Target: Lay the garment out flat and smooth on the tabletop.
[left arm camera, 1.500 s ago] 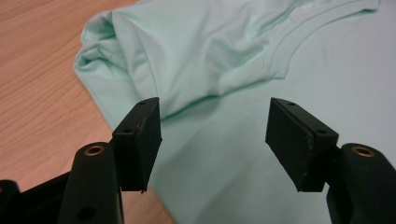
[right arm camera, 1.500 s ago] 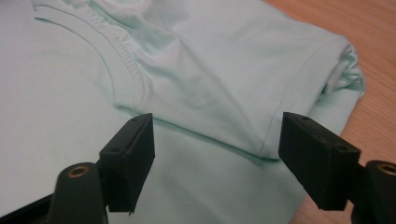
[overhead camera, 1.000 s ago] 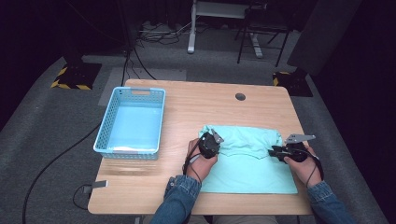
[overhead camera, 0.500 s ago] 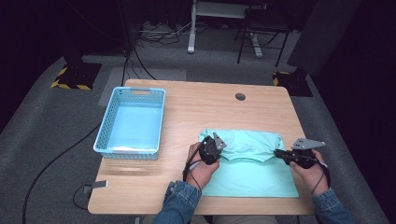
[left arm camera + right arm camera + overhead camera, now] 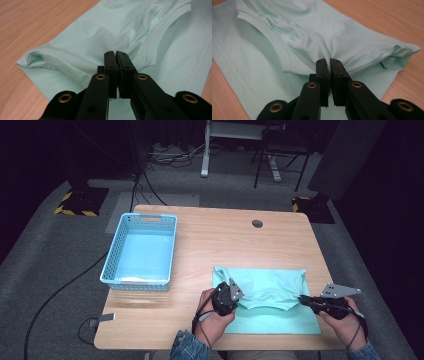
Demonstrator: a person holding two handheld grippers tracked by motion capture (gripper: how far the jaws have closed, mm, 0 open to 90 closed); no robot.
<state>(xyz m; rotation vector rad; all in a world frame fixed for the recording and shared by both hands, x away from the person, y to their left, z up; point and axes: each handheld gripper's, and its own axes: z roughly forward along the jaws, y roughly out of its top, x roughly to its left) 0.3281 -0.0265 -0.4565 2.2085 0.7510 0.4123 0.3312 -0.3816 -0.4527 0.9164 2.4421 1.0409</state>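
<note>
Left gripper (image 5: 234, 296) and right gripper (image 5: 306, 301) jaws clenched on mint-green cotton T-shirt (image 5: 270, 312) edge; since earlier frame, fold dragged nearer person across wooden surface (image 5: 220, 240).

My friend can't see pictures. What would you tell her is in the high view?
Two hands hold black grippers, left gripper and right gripper, each shut on a folded mint-green cloth shirt on a wooden table. An empty light-blue plastic basket sits to the left.
</note>
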